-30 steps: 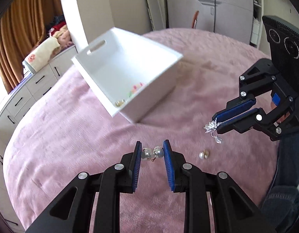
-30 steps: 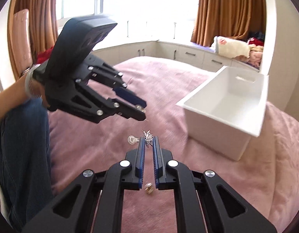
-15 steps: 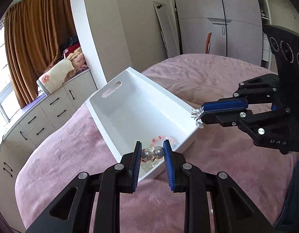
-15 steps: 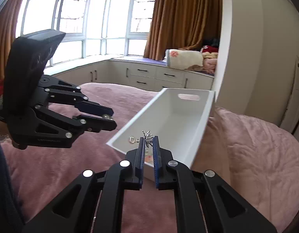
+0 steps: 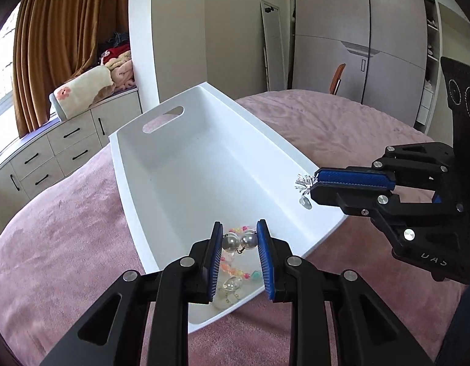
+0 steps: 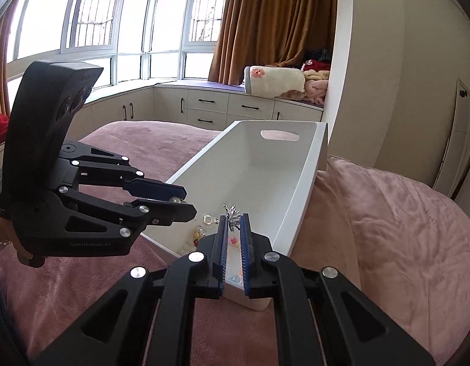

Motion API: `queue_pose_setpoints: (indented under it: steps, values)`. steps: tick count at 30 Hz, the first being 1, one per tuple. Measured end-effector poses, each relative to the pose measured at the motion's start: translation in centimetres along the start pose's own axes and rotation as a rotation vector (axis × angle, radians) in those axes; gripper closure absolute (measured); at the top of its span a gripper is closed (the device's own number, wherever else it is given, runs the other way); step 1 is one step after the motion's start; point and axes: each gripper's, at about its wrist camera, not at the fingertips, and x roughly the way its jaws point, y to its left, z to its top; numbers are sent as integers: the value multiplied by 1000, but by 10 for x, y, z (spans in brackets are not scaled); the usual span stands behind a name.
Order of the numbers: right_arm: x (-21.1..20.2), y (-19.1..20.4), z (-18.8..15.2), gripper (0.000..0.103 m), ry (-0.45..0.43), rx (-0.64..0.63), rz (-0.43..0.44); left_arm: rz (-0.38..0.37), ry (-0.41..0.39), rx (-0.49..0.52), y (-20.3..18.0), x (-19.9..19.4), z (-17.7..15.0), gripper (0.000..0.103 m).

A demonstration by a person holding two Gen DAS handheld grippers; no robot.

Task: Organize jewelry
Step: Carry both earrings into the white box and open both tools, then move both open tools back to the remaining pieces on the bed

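Note:
A white bin [image 5: 204, 164] with a handle slot sits on the pink bedspread; it also shows in the right wrist view [image 6: 259, 177]. Several colourful jewelry pieces [image 5: 235, 274] lie in its near end. My left gripper [image 5: 239, 242] is shut on a pearl earring [image 5: 238, 242] and holds it above the bin's near end. My right gripper [image 6: 233, 222] is shut on a silver spiky earring [image 6: 233, 215] with a clear drop; in the left wrist view this earring [image 5: 303, 183] hangs over the bin's right rim.
The pink bedspread [image 5: 67, 244] surrounds the bin. A white pillar [image 5: 143, 45] stands behind it. Low cabinets [image 6: 210, 106] with folded blankets [image 6: 277, 84] run under the windows. A wardrobe [image 5: 357, 45] is at the far right.
Both grippers have lifted off the bedspread with their earrings and moved to the bin; they now hold them over its near end.

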Motion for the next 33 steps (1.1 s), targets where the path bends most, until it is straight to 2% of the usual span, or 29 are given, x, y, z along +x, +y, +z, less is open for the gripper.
queue_pose_setpoints:
  steps: [3, 4, 5, 7, 9, 10, 11, 14, 16, 22, 24, 26, 29, 33]
  values:
    - [3, -2, 0, 92, 2, 19, -13, 10, -22, -17, 5, 0, 0, 75]
    - [3, -2, -1, 92, 2, 28, -16, 17, -10, -19, 6, 2, -2, 70]
    - [3, -2, -1, 91, 5, 34, -16, 23, 6, -21, 8, 5, -4, 61]
    - [1, -1, -1, 83, 4, 38, -22, 30, 17, -21, 8, 4, -9, 50]
    - [-4, 0, 0, 61, -14, 40, -23, 26, 13, -19, 9, -1, -13, 43]
    - [-8, 1, 0, 55, -25, 43, -21, 26, 11, -19, 9, -5, -15, 37]
    - [-11, 3, 1, 55, -34, 44, -17, 25, 10, -16, 8, -8, -17, 32]
    - [-19, 8, 2, 54, -43, 35, 0, 19, 16, 12, 7, -20, -23, 26]
    - [-25, 13, 0, 49, -43, 26, 3, 34, 22, 38, 4, -30, -30, 23]
    - [-43, 33, -13, 23, -34, -15, 4, 78, 78, 64, 1, -50, -60, 17]
    - [-50, 40, -15, 17, -32, -47, 6, 94, 106, 103, -4, -56, -73, 11]
    - [-58, 46, -17, 11, -25, -70, 28, 96, 153, 180, -12, -61, -86, 10]
    - [-72, 57, -24, 6, -24, -117, 77, 62, 192, 282, -25, -72, -103, 10]
    - [-79, 76, -36, 5, 13, -223, 93, 2, 191, 343, -37, -89, -112, 10]
